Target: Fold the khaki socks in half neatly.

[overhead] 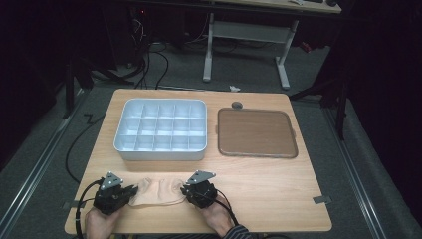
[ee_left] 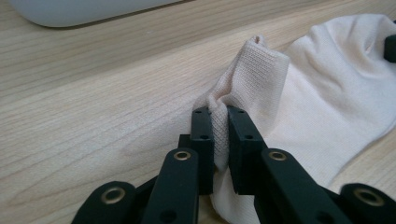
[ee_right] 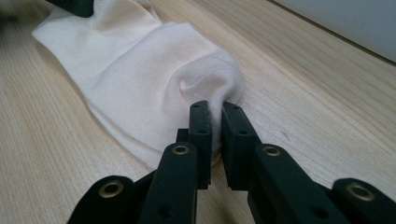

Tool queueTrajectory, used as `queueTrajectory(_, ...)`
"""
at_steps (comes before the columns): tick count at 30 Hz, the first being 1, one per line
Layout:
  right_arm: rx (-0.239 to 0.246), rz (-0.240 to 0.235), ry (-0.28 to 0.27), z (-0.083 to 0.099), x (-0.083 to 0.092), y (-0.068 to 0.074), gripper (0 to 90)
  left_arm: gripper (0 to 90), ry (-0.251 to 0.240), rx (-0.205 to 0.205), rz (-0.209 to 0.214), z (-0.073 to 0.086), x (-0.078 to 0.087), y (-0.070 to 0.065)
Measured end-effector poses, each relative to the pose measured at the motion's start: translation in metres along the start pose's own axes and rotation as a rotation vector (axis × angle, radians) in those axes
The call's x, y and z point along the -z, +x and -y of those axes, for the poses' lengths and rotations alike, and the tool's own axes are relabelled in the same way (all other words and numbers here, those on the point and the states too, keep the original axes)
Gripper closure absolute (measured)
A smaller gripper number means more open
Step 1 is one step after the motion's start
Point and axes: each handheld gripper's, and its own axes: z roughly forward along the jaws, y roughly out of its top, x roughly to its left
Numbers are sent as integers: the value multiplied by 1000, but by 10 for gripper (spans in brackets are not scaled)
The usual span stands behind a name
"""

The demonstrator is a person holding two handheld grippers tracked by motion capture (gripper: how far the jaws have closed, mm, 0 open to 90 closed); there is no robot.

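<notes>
- Lying flat near the front edge of the wooden table: one pale cream sock, stretched sideways between the two grippers, well short of the containers behind it.
- Left gripper: jaws closed onto the ribbed cuff end of the sock, knit fabric bunched up and pinched between the black pads. In the high view this gripper sits at the sock's left end, held in the person's left hand.
- Right gripper: jaws clamped on the rounded end of the sock, a puckered fold of cloth rising just ahead of the pads. In the high view it sits at the sock's right end, held in the right hand, a striped sleeve behind.
- Divided tray: white, many small compartments, standing beyond the sock on the left half of the table.
- Brown tray: flat, rounded corners, just beside the divided tray on its right.
- Small dark round fitting: at the brown tray's far edge.
</notes>
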Motion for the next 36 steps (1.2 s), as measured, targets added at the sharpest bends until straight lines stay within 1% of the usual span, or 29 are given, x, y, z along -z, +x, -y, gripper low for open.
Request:
queueTrajectory(5,-3,-4,-6,2,4,-2,842,830,-15,20,25,0,-1,0)
queueTrajectory(8,-5,-1,-8,3,7,-4,843,832,-17,19,35,-1,-2,-3)
queueTrajectory(10,-4,2,-11,4,10,-5,844,833,-25,19,34,-2,-2,-4)
queueTrajectory(15,-15,9,-24,6,17,-9,844,833,-38,28,58,-6,-4,-8)
queueTrajectory(16,-25,13,-27,7,22,-10,844,833,-38,27,64,-7,-4,-9)
queueTrajectory(18,-23,18,-30,8,24,-11,845,834,-42,28,74,-9,-5,-11)
queueTrajectory(19,-22,26,-30,9,26,-12,844,833,-44,29,78,-10,-5,-12)
queueTrajectory(22,-27,27,-39,12,31,-15,844,834,-58,36,89,-14,-5,-17)
queueTrajectory(24,-30,32,-43,15,38,-19,845,834,-65,31,97,-17,-7,-22)
queueTrajectory(30,-42,50,-51,20,48,-25,845,833,-65,13,123,-25,-14,-32)
queueTrajectory(31,-39,55,-55,22,51,-28,845,834,-66,11,128,-26,-15,-34)
queueTrajectory(34,-51,57,-59,24,54,-30,845,834,-67,10,139,-28,-18,-38)
queueTrajectory(36,-55,64,-58,25,57,-32,846,833,-66,12,139,-29,-19,-41)
